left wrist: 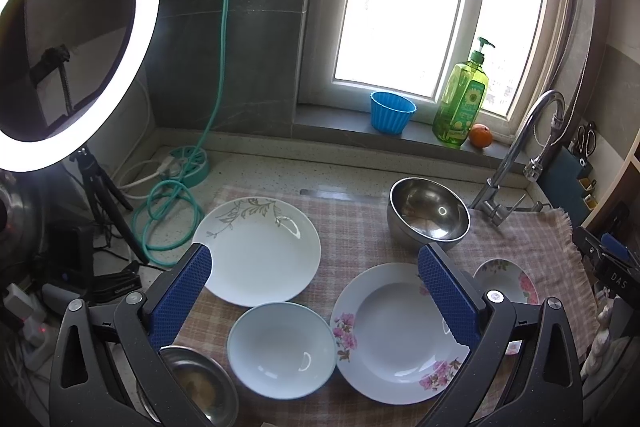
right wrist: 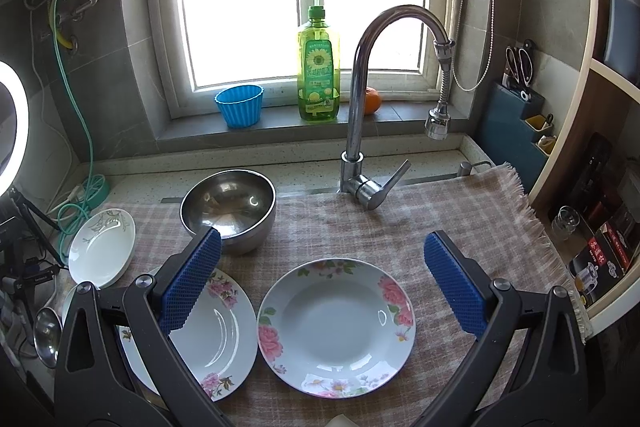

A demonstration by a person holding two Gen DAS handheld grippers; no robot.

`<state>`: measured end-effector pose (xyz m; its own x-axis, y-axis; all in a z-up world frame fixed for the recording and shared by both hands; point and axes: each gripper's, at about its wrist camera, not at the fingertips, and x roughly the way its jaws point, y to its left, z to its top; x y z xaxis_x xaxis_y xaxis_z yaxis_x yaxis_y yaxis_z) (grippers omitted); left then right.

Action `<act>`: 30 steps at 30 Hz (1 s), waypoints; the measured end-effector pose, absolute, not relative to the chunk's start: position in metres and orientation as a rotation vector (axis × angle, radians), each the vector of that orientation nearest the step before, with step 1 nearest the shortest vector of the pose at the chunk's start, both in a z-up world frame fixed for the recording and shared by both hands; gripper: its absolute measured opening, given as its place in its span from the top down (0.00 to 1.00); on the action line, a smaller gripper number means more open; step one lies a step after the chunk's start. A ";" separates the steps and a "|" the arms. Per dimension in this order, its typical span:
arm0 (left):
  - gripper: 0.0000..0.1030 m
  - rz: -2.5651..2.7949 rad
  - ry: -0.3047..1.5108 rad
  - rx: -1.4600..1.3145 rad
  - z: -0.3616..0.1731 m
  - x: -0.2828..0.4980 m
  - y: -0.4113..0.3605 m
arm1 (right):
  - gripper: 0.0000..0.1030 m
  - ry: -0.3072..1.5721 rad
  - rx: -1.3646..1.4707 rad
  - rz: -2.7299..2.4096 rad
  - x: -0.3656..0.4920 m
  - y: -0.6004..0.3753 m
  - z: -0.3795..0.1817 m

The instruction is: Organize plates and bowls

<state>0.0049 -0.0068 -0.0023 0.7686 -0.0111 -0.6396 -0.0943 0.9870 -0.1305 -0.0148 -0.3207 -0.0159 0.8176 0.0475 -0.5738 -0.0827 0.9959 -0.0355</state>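
Note:
Everything sits on a checked cloth [left wrist: 352, 227]. In the left wrist view a white leaf-patterned plate [left wrist: 256, 251] lies at the left, a pale blue bowl [left wrist: 282, 349] in front of it, and a pink-flowered plate [left wrist: 396, 331] to the right. A large steel bowl [left wrist: 428, 213] stands behind, and a small steel bowl [left wrist: 196, 383] sits at the near left. My left gripper [left wrist: 314, 255] hovers open and empty above them. In the right wrist view my right gripper [right wrist: 323, 239] is open and empty over a deep flowered plate [right wrist: 336, 327], beside the flowered plate [right wrist: 216, 331] and the steel bowl [right wrist: 228, 209].
A faucet [right wrist: 360, 99] rises behind the cloth. On the window sill stand a green soap bottle [right wrist: 318, 67], a blue cup [right wrist: 240, 107] and an orange [right wrist: 372, 101]. A ring light [left wrist: 76, 47] and a teal hose [left wrist: 172, 215] crowd the left; a knife block [right wrist: 516, 123] stands at the right.

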 end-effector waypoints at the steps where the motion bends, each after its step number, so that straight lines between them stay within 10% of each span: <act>1: 0.01 0.045 0.694 -0.158 -0.003 0.005 -0.008 | 0.00 0.611 -0.059 0.069 -0.015 -0.321 -0.016; 30: 0.01 0.050 0.718 -0.181 -0.009 0.004 -0.009 | 0.00 0.646 -0.094 0.129 -0.009 -0.314 -0.029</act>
